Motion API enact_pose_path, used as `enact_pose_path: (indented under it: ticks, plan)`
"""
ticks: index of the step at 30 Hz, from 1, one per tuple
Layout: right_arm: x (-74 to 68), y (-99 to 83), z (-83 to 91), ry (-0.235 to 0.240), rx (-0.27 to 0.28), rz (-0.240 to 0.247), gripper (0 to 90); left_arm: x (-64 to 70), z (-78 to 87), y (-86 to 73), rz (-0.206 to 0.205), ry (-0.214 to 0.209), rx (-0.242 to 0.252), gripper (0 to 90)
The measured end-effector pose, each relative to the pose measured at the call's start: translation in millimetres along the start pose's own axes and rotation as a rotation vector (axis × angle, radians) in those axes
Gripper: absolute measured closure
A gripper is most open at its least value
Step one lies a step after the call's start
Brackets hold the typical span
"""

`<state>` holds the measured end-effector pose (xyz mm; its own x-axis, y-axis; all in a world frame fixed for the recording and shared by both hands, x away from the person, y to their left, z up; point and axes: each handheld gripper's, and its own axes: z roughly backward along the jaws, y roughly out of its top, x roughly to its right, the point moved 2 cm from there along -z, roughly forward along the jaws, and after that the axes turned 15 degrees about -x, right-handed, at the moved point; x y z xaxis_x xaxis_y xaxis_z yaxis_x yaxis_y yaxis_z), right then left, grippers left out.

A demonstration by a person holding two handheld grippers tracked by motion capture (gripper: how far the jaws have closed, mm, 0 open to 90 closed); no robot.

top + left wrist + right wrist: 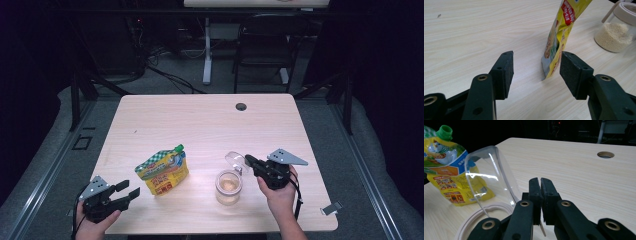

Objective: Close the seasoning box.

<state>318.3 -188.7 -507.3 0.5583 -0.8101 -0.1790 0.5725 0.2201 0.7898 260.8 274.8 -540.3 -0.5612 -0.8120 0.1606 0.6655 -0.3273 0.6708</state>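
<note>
From the high view I am looking down on a pale wood-grain tabletop with a round cable hole near its far edge. My left gripper is hovering at the near left corner with its jaws spread wide and holding nothing. My right gripper is sitting just right of a glass jar, its jaws pinched together at the hinged clear lid, which is standing open behind the jar's mouth. A yellow spouted pouch is standing between the two grippers, left of the jar. Beyond the tabletop, grey floor, black cables, a dark chair and a white desk leg are showing in a dim room.

In the left gripper view, the jaws are gaping and the pouch's bottom edge is standing just ahead of the right jaw. A red label carries white writing too small for me to read. The jar is holding pale grains.

In the right gripper view, the jaws are closed tight beside the upright lid. Whether a tab is caught between them I cannot tell. The pouch is showing a green cap, a cartoon picture and unreadable print.
</note>
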Motion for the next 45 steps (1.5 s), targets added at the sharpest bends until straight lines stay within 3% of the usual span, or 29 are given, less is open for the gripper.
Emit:
enact_pose_path:
  ticks: [9,19,26,34,41,45]
  plan:
    - [-9.2,-2.2,1.4,0.005,-0.01,0.043,86.8,-1.7,-1.1,-0.1,0.003,0.0,-0.001,45.0]
    - [-11.3,-3.8,4.8,0.011,-0.002,0.045,84.6,-3.7,0.2,0.1,0.01,0.008,0.008,45.0]
    - [-6.5,-1.0,10.7,-0.004,-0.019,0.051,82.7,-8.1,1.1,0.6,0.015,0.015,0.014,45.0]
    - [2.2,-4.6,29.0,-0.026,-0.022,0.055,77.1,-16.8,3.2,-1.0,0.051,0.023,0.025,44.8]
    - [16.9,-27.0,40.7,-0.066,-0.03,0.009,71.7,-21.5,-0.7,1.3,0.069,0.029,0.026,44.8]
    - [29.5,-39.4,45.7,-0.063,-0.048,-0.04,64.9,-25.2,-5.1,3.2,0.084,0.032,0.019,44.6]
